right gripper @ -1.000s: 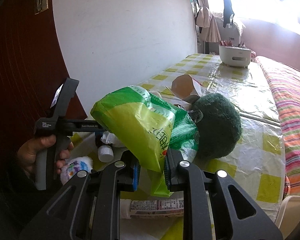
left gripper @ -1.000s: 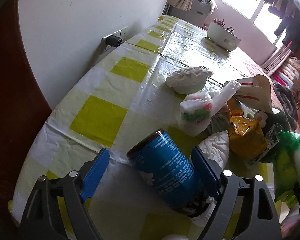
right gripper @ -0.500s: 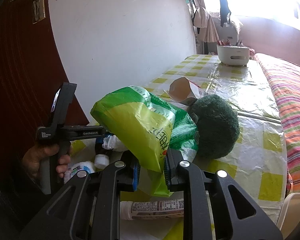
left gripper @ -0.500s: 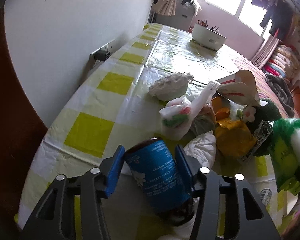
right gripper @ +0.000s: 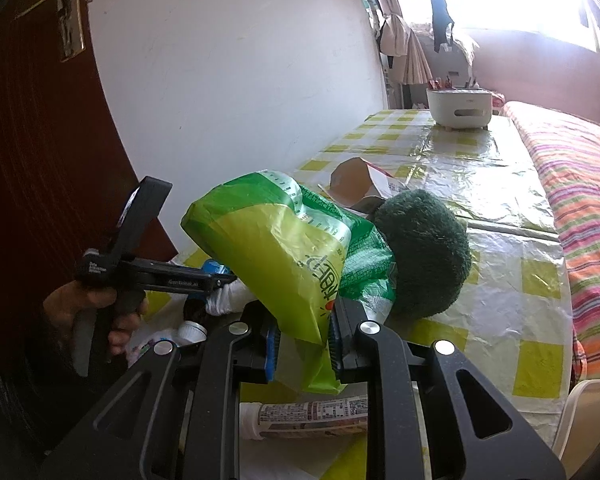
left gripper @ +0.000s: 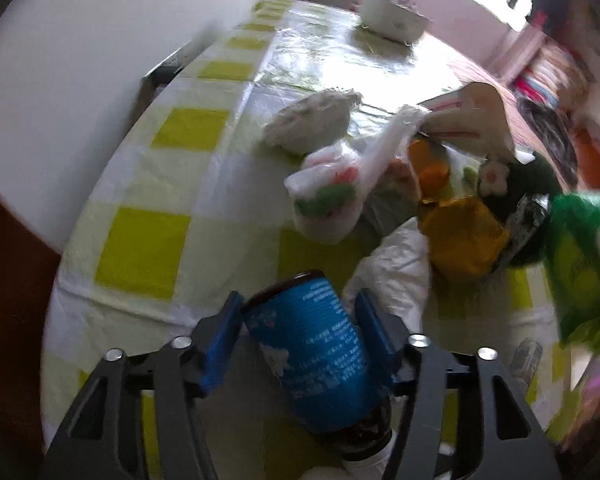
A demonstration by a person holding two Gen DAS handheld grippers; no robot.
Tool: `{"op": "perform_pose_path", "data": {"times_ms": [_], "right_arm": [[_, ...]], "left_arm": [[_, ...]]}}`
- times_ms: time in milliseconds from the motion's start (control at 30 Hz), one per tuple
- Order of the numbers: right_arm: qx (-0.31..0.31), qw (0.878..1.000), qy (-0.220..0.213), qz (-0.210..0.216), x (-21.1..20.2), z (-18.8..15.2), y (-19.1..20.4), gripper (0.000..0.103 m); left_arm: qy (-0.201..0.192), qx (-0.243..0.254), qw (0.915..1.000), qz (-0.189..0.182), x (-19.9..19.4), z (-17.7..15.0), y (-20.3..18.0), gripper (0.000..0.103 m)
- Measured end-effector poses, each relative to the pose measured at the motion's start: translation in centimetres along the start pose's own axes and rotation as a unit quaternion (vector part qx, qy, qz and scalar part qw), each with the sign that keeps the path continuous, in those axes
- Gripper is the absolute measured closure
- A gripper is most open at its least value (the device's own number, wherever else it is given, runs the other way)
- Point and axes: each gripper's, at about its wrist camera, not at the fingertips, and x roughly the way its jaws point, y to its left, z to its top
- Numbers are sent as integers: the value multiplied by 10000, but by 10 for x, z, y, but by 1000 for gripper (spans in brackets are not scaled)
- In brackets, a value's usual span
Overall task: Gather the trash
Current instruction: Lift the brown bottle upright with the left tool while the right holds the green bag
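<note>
Step in hand: grabbing the blue-label bottle (left gripper: 316,352) w/ your left gripper (left gripper: 298,300), while your right gripper (right gripper: 302,332) holds the green bag (right gripper: 276,248) up as the trash sack.

Landmark = the dark green plush (right gripper: 424,252) on the table (left gripper: 140,248).

- Bottle: lying on its side, left of the plush and nearer to you, cap end toward you. A crumpled white bag (left gripper: 396,276) sits btwn bottle and plush.
- Left tongs: about half open and just been opening. The bottle is btwn the pads, but the right pad stands a bit off the label, so that's no grip yet.
- Right tongs: clamped hard on a fold of the green bag, just in front of the plush on your side. The bag's mouth isn't visible, so can't tell if it's open.
- Yellow wrapper (left gripper: 464,236): touching the plush on its left, still to collect.

Next move, IMO: re-centre on the bottle's body and squeeze till both pads bite. It's round and slick, so expect it to roll. Then lift it and carry it toward the plush to the bag. You'll prob need the bag's mouth spread first.
</note>
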Motion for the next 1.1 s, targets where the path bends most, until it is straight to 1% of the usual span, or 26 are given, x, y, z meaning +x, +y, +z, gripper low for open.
{"op": "perform_pose_path", "data": {"times_ms": [33, 67, 100, 167, 200, 233, 333, 400, 467, 567, 600, 767, 800, 867, 900, 933, 1000, 1100], "right_arm": [[12, 10000, -14, 0, -1, 0, -1, 84], [18, 10000, -21, 3, -2, 0, -2, 84], [20, 10000, -31, -4, -3, 1, -3, 84], [32, 10000, -72, -18, -7, 1, -4, 84], [49, 9999, -92, -16, -8, 1, -5, 84], [70, 9999, -114, -18, -10, 2, -7, 84], [135, 9997, -198, -44, -17, 2, -10, 84], [185, 9995, -257, -75, -21, 2, -14, 84], [246, 9992, -316, -91, -26, 2, -19, 84], [306, 9985, -436, -146, -35, 3, -24, 84], [322, 9982, -474, -158, -38, 4, -25, 84], [397, 9968, -661, -205, -50, 4, -31, 84], [401, 9966, -685, -220, -52, 4, -32, 84], [411, 9962, -724, -240, -55, 4, -32, 84], [412, 9961, -736, -242, -56, 4, -33, 84], [410, 9960, -748, -247, -57, 4, -33, 84], [408, 9958, -778, -250, -58, 4, -32, 84], [401, 9957, -796, -246, -60, 4, -32, 84]], "left_arm": [[58, 141, 9998, 147, 3, 0, -2, 29], [84, 219, 9993, 300, 5, 0, -4, 23], [115, 224, 9990, 370, 7, 2, -1, 22], [180, 258, 9990, 331, 8, 4, 1, 29], [178, 227, 9988, 398, 6, 5, 2, 46], [155, 182, 9984, 512, 5, 7, 4, 52], [145, 35, 9988, 456, 4, 12, 12, 59], [89, -5, 9987, 507, 2, 13, 14, 60], [59, 86, 9984, 555, 1, 12, 12, 60], [-149, 192, 9976, 648, -5, 11, 6, 62], [-281, 203, 9974, 634, -10, 11, 4, 63], [-773, 371, 9929, 826, -26, 13, -8, 63], [-923, 405, 9915, 826, -31, 13, -11, 63], [-1077, 494, 9895, 834, -36, 15, -15, 65], [-1175, 560, 9879, 839, -40, 14, -19, 78], [-1262, 611, 9862, 885, -43, 14, -22, 103], [-1343, 586, 9860, 803, -47, 15, -24, 103], [-1296, 559, 9867, 810, -44, 18, -26, 102]]}}
